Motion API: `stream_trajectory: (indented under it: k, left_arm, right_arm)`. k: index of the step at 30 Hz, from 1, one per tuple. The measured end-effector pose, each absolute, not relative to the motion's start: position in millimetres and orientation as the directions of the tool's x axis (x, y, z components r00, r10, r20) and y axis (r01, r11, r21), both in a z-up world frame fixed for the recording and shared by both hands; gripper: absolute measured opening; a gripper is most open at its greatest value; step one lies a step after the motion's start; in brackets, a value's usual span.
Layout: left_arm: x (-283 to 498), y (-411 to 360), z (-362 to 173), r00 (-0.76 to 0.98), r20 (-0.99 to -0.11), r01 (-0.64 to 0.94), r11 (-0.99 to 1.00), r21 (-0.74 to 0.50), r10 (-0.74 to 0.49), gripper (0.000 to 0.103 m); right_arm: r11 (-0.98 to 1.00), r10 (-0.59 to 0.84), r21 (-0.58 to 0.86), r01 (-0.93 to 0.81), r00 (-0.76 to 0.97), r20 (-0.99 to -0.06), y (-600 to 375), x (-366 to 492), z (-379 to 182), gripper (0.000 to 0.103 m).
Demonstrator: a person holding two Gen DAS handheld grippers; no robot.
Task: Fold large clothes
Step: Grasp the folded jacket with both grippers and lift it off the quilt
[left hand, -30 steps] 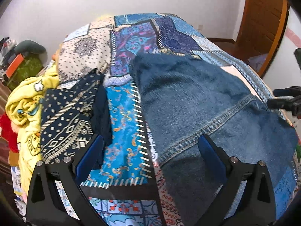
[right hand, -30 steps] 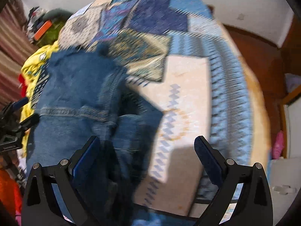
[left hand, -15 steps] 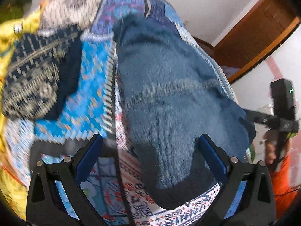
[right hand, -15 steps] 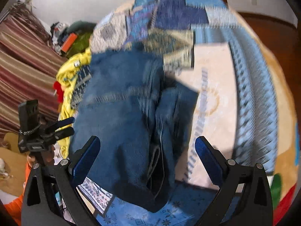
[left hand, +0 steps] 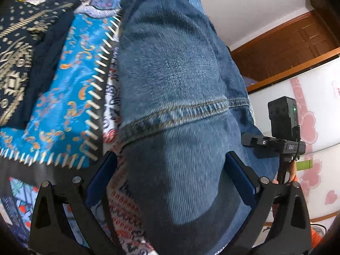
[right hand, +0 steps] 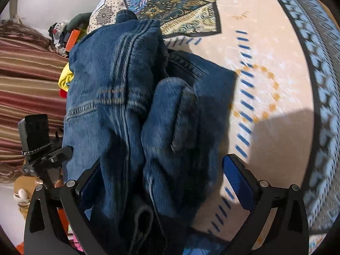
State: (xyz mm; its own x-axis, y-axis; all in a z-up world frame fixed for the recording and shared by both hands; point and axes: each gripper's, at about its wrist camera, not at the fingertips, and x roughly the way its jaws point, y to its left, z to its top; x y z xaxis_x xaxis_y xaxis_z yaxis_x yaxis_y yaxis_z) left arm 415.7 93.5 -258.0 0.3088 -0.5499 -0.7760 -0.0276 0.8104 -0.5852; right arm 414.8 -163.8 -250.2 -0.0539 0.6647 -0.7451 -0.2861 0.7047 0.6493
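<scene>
A large blue denim garment (left hand: 176,89) lies on the patchwork bedspread (left hand: 70,89), its near end hanging over the bed's front edge. My left gripper (left hand: 170,182) is open, its blue pads on either side of the garment's near left end. In the right wrist view the denim (right hand: 119,97) is bunched into folds with a sleeve or leg lying on top. My right gripper (right hand: 167,182) is open and straddles the garment's near right end. Each gripper shows in the other's view: the right one (left hand: 282,142) and the left one (right hand: 42,146).
A dark navy patterned cloth (left hand: 25,48) lies on the bed left of the denim. A yellow garment (right hand: 65,78) and clutter sit at the far left by striped curtains (right hand: 27,89). A wooden door (left hand: 282,48) and a white cabinet (left hand: 314,127) stand at the right.
Both grippers have dropped and moved in close over the near end of the denim garment. The garment now fills the space between each pair of open fingers.
</scene>
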Motion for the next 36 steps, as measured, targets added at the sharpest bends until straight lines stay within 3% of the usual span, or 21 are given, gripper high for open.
stream_trajectory:
  k: [1, 3, 7, 11, 14, 22, 30, 36]
  left_arm:
    - [419.1, 91.0, -259.8, 0.305, -0.771, -0.022, 0.805, -0.593, -0.559, 0.102]
    - [423.7, 88.4, -262.0, 0.303, -0.757, -0.013, 0.792, -0.61, -0.579, 0.092]
    - [425.2, 84.8, -261.4, 0.328, -0.748, -0.004, 0.791, -0.611, -0.577, 0.086]
    - [418.5, 85.6, -246.0, 0.367, -0.748, 0.034, 0.811, -0.583, -0.553, 0.065]
    - [413.5, 79.6, -228.8, 0.396, -0.75, 0.071, 0.832, -0.55, -0.529, 0.058]
    - [392.4, 100.2, -167.4, 0.517, -0.696, 0.136, 0.851, -0.508, -0.498, 0.051]
    - [373.2, 175.4, -82.2, 0.704, -0.578, 0.148, 0.882, -0.447, -0.411, 0.05]
    - [380.9, 249.2, -53.9, 0.766, -0.554, 0.119, 0.92, -0.374, -0.325, 0.05]
  right_arm:
    - [0.701, 0.67, 0.653, -0.287, -0.052, -0.741, -162.2, 414.0, -248.4, 0.102]
    - [0.682, 0.693, 0.672, -0.288, -0.039, -0.72, -158.7, 417.2, -248.9, 0.09]
    - [0.674, 0.716, 0.699, -0.238, -0.021, -0.698, -163.2, 418.2, -250.3, 0.072]
    - [0.669, 0.727, 0.712, -0.215, -0.007, -0.686, -164.5, 413.2, -247.3, 0.051]
    - [0.697, 0.697, 0.666, -0.266, 0.032, -0.716, -157.4, 405.9, -227.0, 0.04]
    - [0.687, 0.702, 0.638, -0.348, 0.092, -0.706, -124.1, 405.2, -172.5, 0.033]
    - [0.616, 0.766, 0.604, -0.505, 0.204, -0.61, -57.9, 408.2, -84.4, 0.033]
    - [0.566, 0.808, 0.598, -0.567, 0.24, -0.538, 14.6, 421.9, -60.6, 0.033]
